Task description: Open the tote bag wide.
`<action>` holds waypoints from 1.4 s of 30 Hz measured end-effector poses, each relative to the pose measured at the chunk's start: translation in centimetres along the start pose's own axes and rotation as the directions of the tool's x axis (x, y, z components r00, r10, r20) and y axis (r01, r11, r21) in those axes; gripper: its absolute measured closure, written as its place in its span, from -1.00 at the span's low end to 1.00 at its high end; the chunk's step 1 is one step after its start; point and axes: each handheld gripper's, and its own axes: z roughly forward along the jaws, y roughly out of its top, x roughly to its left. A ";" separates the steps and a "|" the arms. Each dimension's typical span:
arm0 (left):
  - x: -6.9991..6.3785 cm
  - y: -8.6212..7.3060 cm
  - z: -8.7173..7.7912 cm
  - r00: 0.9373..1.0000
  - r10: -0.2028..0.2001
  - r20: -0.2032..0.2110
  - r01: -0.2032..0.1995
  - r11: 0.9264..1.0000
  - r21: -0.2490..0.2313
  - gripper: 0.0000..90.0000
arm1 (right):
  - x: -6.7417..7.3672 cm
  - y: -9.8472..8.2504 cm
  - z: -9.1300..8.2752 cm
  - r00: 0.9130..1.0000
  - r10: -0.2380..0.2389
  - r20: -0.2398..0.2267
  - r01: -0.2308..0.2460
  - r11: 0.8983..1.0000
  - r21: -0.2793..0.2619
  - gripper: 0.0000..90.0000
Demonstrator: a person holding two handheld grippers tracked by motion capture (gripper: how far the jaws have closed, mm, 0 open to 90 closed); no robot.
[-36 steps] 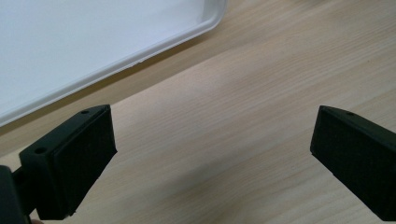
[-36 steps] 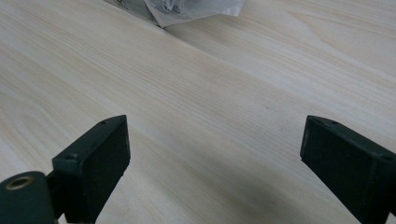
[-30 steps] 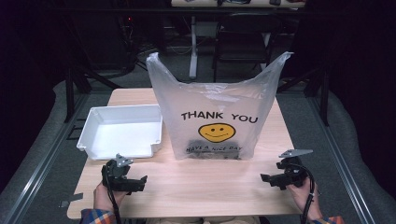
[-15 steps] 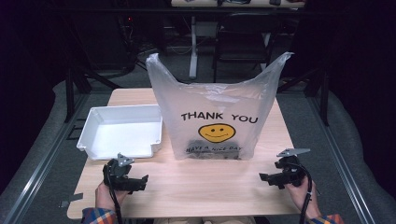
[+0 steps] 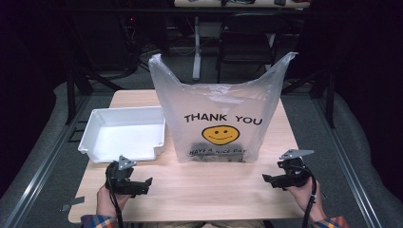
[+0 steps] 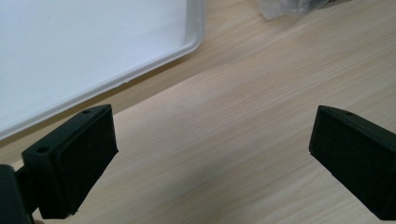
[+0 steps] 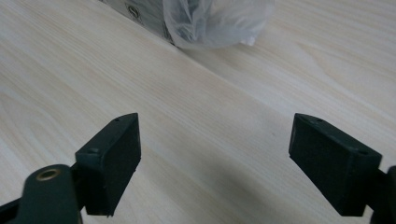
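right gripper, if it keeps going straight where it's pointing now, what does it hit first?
Likely the plastic bag: the right gripper, jaws open with nothing between them and just closing a little, points over bare table at the bag's lower corner. Depth is unclear, so it might graze the tabletop first.

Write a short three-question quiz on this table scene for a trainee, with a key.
1. True or false: the plastic bag stands upright on the table, with its handles up.
2. What lies to the left of the bag in the high view? A) a white tray B) a red bowl C) a stack of books
3. Fill in: the jaws of the left gripper and the right gripper both stand ____, with nothing between them.

Key
1. True; the bag bears a smiley face and THANK YOU, and something dark lies at its bottom.
2. A, the white tray, which holds nothing.
3. Open; the right jaws have just been closing a little.
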 end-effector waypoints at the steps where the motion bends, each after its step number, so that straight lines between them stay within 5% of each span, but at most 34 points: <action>1: 0.0 0.1 -0.1 1.000 0.001 0.006 -0.001 1.000 -0.006 -0.96 | 0.1 0.2 0.0 1.000 -0.004 -0.002 0.004 1.000 -0.004 -0.54; 17: -1.5 3.8 1.1 0.998 0.034 0.047 -0.032 0.998 -0.049 -0.85 | 0.6 1.9 0.0 0.999 -0.039 -0.005 0.039 0.999 -0.029 -0.14; 27: -2.8 6.9 2.5 0.996 0.050 0.077 -0.043 0.995 -0.095 -0.68 | 1.3 4.0 -0.1 0.999 -0.038 -0.003 0.037 0.993 -0.113 0.00; 42: -2.9 9.8 2.8 0.990 0.041 0.138 -0.006 0.968 -0.250 -0.24 | 1.4 7.2 -0.2 0.999 -0.024 0.027 0.029 0.979 -0.204 -0.18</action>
